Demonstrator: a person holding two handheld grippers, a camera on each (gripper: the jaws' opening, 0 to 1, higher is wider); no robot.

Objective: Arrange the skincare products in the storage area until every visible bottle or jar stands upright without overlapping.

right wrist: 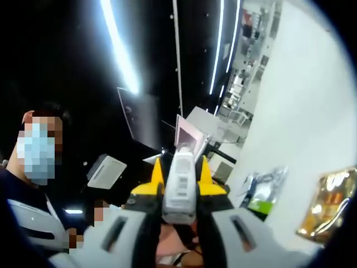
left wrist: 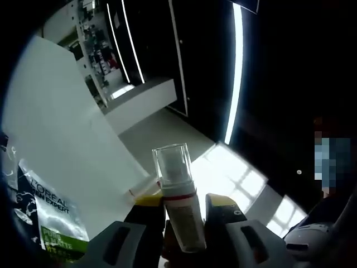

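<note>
Left gripper (left wrist: 179,215) clamps a cream pump bottle (left wrist: 181,215), clear cap, red band, lower centre. Right gripper (right wrist: 179,192) pinches a white tube (right wrist: 180,187), lower centre.

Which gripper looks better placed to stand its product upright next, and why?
Left, tentatively. The left gripper holds a pump bottle by its body, clear cap pointing away. The right gripper clamps a white tube end-on, so its orientation is harder to judge.
</note>
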